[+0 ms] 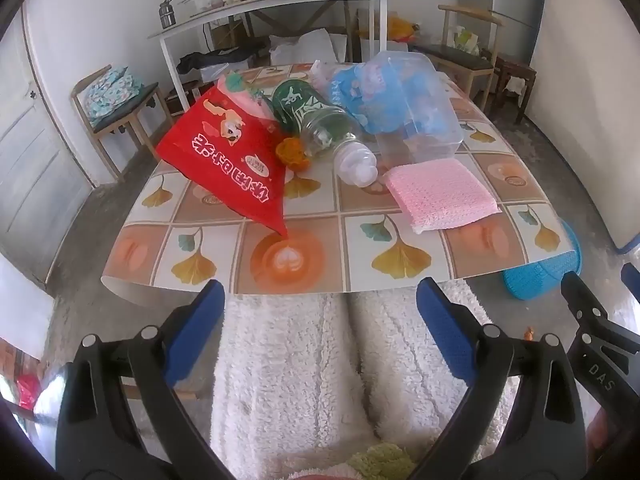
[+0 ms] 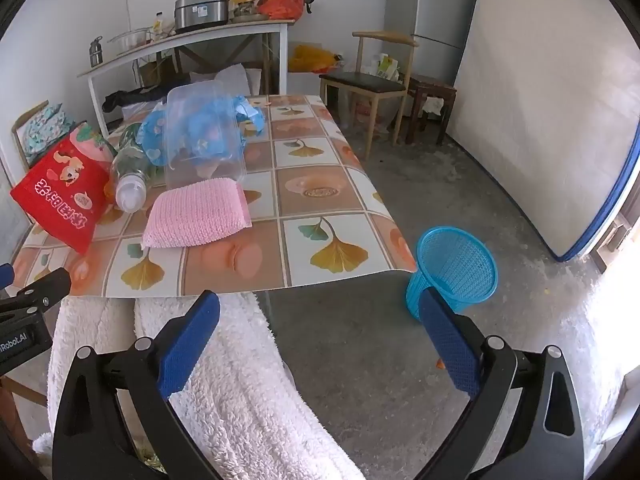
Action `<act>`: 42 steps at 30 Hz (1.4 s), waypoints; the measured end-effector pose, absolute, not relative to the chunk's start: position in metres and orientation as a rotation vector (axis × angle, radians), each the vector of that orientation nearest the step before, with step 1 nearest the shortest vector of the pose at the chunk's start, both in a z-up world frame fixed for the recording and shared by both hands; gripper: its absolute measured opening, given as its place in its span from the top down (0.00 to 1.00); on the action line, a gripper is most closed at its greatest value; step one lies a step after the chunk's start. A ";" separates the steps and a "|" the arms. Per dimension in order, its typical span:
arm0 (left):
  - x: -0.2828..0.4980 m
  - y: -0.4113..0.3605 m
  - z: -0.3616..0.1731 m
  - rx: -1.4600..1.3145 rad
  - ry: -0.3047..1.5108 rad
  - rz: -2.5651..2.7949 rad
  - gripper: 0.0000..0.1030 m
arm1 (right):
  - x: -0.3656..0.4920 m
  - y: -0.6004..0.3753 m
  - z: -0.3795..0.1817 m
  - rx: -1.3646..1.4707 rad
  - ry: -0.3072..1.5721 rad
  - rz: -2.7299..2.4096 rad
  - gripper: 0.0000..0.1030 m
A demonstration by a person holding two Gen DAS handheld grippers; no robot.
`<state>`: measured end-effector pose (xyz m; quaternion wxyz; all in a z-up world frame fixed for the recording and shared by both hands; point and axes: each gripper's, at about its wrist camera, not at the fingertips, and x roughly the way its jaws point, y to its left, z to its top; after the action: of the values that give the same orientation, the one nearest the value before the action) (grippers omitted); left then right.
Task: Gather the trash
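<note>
Left wrist view, nearest first: one left gripper (image 1: pixel 320 304), its two blue-padded fingers spread wide with nothing between them, is held over two legs in white fleece (image 1: pixel 296 368), short of the table edge. One corner of the right gripper (image 1: pixel 592 312) is seen at the right margin. One table (image 1: pixel 404 260) with a tiled ginkgo-leaf cover is recorded beyond. On it, counted from the near side: one red snack bag (image 1: pixel 232 156), its lower corner touching the cover; one pink sponge cloth (image 1: pixel 442 194), lying flat at the right; one clear plastic bottle (image 1: pixel 340 140) with a green label, lying on its side, cap toward the camera; one small orange item (image 1: pixel 294 152), tucked between bag and bottle, kind not made out; one clear plastic box (image 1: pixel 416 108), tipped over a blue printed wrapper (image 1: pixel 348 88).

Right wrist view: the right gripper (image 2: pixel 320 320) is likewise spread wide and holds nothing, over bare floor beside the near right table corner. One blue mesh bin (image 2: pixel 456 268) stands on the floor just beside that corner, well apart from the trash items on the table. Farther back are noted one white side table (image 2: pixel 192 40), two wooden chairs and one refrigerator (image 2: pixel 436 4).
</note>
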<state>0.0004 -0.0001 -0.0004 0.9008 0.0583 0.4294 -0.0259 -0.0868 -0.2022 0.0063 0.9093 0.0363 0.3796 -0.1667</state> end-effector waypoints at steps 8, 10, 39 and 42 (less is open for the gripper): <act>0.000 -0.001 0.001 0.115 0.884 -0.049 0.10 | -0.087 -0.202 0.007 0.072 0.780 -0.339 0.06; 0.001 0.000 0.005 0.114 0.884 -0.049 0.10 | -0.086 -0.204 0.007 0.072 0.780 -0.339 0.06; 0.002 0.005 0.004 0.103 0.885 -0.054 0.10 | -0.085 -0.198 0.007 0.062 0.771 -0.343 0.06; 0.002 0.005 0.004 0.103 0.885 -0.054 0.10 | -0.085 -0.198 0.007 0.062 0.772 -0.343 0.06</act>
<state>0.0020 0.0052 0.0035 0.9020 0.0498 0.4279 -0.0263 -0.0850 -0.1978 0.0073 0.9117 0.0299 0.3745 -0.1663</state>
